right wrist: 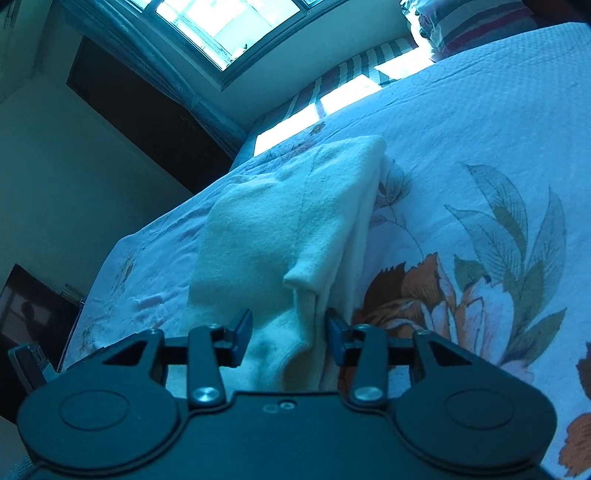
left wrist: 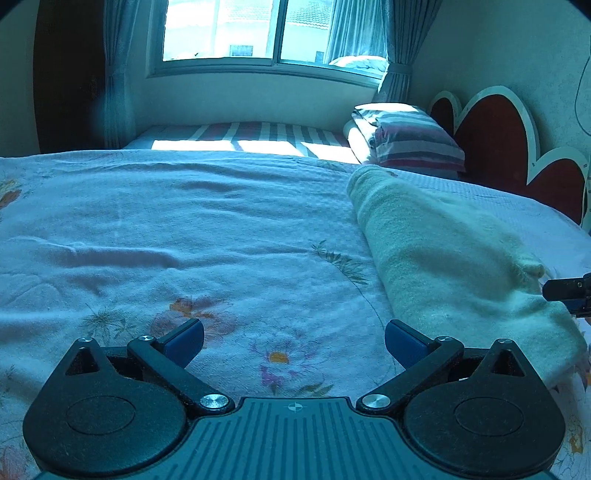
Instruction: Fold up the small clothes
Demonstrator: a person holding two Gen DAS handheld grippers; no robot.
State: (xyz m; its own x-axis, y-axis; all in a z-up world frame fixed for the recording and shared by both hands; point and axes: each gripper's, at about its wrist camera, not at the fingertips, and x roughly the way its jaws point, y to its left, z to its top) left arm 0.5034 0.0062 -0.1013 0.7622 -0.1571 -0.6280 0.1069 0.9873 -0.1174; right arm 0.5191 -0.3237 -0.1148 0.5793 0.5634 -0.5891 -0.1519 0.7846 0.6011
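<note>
cream garment (right wrist: 280, 229) lies folded lengthwise; right gripper (right wrist: 289, 338) parted, left gripper (left wrist: 293, 341) spread.

A wide stretch of floral white bedspread (left wrist: 184, 229) is lying bare left of the folded cream fleece garment (left wrist: 436, 251). A stack of striped folded bedding (left wrist: 410, 140) is blocking the far right corner.

One pale folded garment (left wrist: 439, 258) lies at three o'clock on one floral bedspread (left wrist: 184, 229). One stack of striped bedding (left wrist: 406, 136) sits at one o'clock. One window (left wrist: 258, 29) at twelve o'clock, flanked by two curtains (left wrist: 114, 74). Two grippers.
</note>
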